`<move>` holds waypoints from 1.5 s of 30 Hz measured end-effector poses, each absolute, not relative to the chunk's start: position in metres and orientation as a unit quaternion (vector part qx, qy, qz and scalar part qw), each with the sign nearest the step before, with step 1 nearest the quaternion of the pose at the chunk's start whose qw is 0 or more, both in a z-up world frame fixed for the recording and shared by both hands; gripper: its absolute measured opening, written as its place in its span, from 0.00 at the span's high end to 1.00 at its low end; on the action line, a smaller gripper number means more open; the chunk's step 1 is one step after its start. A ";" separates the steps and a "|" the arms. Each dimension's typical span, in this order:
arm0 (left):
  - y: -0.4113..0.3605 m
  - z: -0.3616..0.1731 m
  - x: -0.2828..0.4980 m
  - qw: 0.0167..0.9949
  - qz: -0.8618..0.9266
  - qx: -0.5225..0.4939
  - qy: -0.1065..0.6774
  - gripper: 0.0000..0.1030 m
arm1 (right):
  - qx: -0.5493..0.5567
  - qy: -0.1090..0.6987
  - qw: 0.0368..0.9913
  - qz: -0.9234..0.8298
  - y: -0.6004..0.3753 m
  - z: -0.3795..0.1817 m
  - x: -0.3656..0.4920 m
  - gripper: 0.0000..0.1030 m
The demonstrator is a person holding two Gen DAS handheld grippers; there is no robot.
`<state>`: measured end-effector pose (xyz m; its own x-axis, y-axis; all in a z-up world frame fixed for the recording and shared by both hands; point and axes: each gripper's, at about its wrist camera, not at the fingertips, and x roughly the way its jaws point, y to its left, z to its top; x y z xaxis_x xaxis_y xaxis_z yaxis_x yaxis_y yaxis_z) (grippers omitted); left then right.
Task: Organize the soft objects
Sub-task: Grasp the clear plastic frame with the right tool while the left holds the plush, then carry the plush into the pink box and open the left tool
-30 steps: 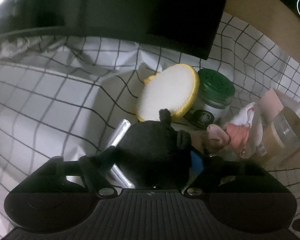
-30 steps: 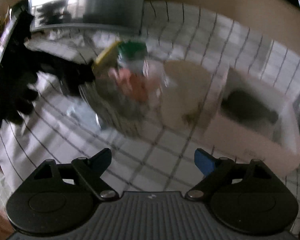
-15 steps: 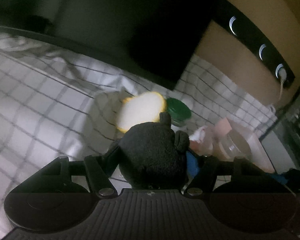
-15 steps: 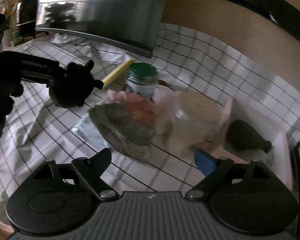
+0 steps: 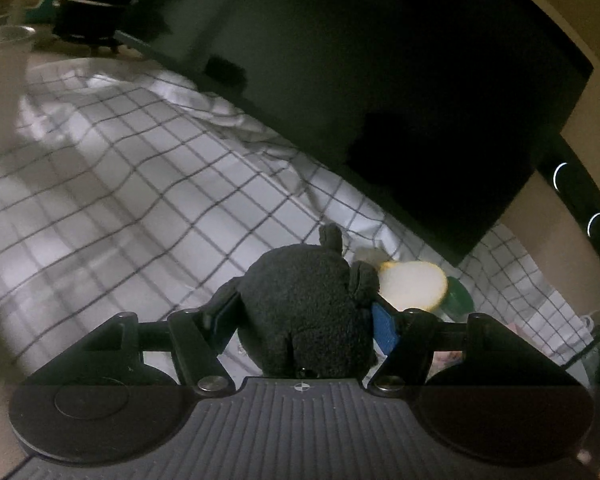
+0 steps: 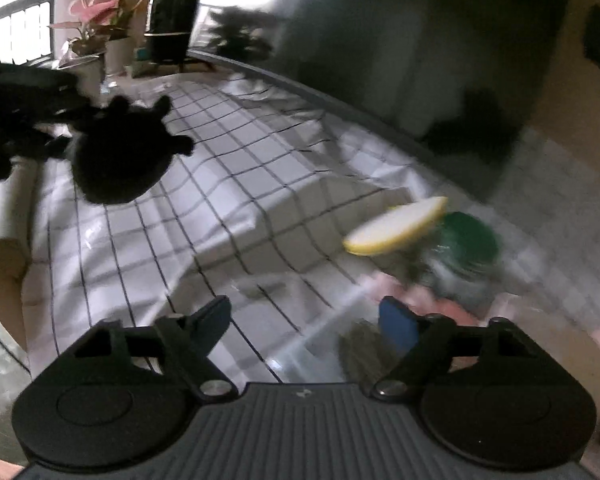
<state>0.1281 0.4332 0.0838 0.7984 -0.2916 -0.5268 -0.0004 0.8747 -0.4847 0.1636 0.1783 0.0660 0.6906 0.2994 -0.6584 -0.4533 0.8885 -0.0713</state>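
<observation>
From the right wrist view I find the lower right corner badly smeared: something pink sits by a green-lidded jar point(image 6: 466, 240), and I cannot tell what it is. The left wrist view is dim, and the big dark screen point(image 5: 400, 92) fills its upper half with no detail. My own gripper body cuts off the bottom of both views.

My left gripper point(image 5: 304, 312) is clamped on the black plush toy point(image 5: 304, 312); both pads press into its sides, and the toy bulges out past them. It is carried clear above the checked cloth point(image 5: 140, 184), and in the right wrist view the toy point(image 6: 120, 156) shows as a dark silhouette at upper left, well apart from the other items. The gripper points forward and downward toward the cloth.

My right gripper point(image 6: 304, 320) is angled down at the cloth. Its jaws have just been closing but stand wide, with nothing between them. A round yellow-rimmed sponge point(image 6: 396, 226) leans tilted against the jar, ahead and to the right of the blue pad.
</observation>
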 end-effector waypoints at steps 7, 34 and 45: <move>0.441 0.077 0.113 0.909 -0.074 -0.250 0.326 0.30 | -0.070 0.366 0.901 0.224 0.190 0.037 0.208 0.24; 0.429 0.054 0.118 0.885 -0.083 -0.262 0.376 0.30 | -0.098 0.376 0.880 0.274 0.196 0.020 0.222 0.40; 0.370 0.108 0.170 0.908 -0.161 -0.205 0.329 0.30 | -0.117 0.281 0.930 0.206 0.138 0.114 0.171 0.40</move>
<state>0.1703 0.3699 0.1080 0.7325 -0.4262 -0.5309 0.1574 0.8647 -0.4770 0.1706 0.1383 0.1140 0.7566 0.3184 -0.5711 -0.4497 0.8875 -0.1010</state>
